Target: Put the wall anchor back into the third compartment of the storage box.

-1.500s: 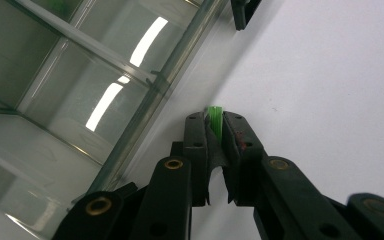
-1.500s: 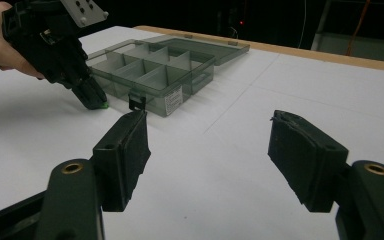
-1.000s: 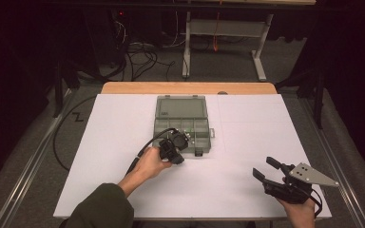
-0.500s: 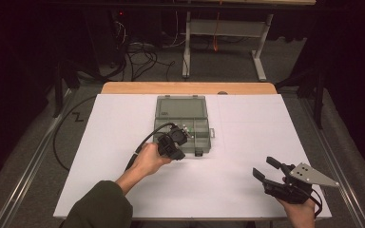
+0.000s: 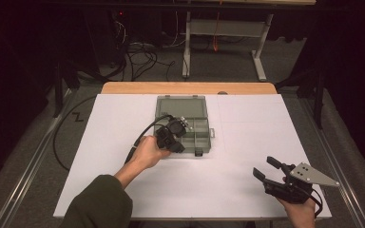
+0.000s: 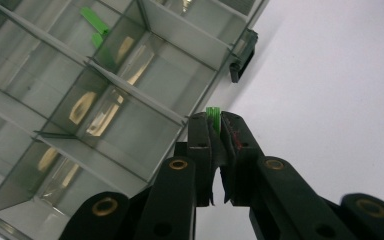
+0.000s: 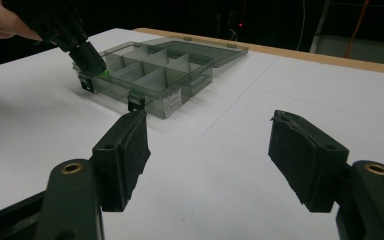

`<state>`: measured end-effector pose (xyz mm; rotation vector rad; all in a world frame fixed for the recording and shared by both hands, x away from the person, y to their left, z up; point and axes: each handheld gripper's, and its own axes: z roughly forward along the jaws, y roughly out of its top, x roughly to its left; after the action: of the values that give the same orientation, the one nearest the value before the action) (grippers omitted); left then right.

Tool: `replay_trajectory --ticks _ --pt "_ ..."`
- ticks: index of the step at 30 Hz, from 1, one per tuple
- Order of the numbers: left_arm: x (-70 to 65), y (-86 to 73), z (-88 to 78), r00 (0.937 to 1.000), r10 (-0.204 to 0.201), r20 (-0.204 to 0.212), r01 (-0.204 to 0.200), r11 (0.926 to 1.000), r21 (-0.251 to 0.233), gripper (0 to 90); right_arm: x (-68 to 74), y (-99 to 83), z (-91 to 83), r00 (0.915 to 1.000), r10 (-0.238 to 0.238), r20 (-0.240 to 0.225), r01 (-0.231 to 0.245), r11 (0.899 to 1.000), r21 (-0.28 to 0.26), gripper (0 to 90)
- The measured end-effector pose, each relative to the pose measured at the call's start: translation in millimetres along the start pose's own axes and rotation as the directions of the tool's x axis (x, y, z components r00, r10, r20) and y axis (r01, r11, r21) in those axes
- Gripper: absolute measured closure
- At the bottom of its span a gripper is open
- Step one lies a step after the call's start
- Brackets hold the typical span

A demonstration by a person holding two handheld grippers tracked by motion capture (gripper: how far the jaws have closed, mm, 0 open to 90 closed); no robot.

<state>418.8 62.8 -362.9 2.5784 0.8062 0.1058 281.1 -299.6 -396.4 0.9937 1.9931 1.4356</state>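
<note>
White table surface [image 5: 123, 142] bearing a translucent grey plastic compartment box with open hinged lid [image 5: 190, 107]: the box looks rigid and light, liable to slide if nudged. Above its near corner the left gripper [image 6: 215, 127] is clenched on a small bright green ridged plastic piece [image 6: 213, 116], judged light, stiff and easily slipped, best pinched across its flat faces near the middle; the right gripper [image 7: 207, 150] rests well apart, jaws spread and empty
</note>
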Motion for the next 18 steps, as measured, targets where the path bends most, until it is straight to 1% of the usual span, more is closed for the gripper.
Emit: replay_trajectory --ticks 6,15,18 --pt "2.0 5.6 -5.3 0.9999 0.004 -0.011 -0.005 1.0 -0.003 83.5 -0.1 0.1 0.2 1.0 0.0 0.0 0.0 1.0 0.001 34.0" --pt "14.1 17.3 -10.5 0.9996 -0.025 -0.012 0.025 0.9996 -0.015 83.5 -0.5 -0.2 -1.0 1.0 -0.002 0.002 0.002 1.0 0.0 34.0" --pt "16.5 21.4 -11.0 0.9995 -0.028 -0.013 0.028 0.9995 -0.016 83.6 -0.4 -0.3 -1.5 1.0 -0.002 0.003 0.002 1.0 -0.002 34.0"
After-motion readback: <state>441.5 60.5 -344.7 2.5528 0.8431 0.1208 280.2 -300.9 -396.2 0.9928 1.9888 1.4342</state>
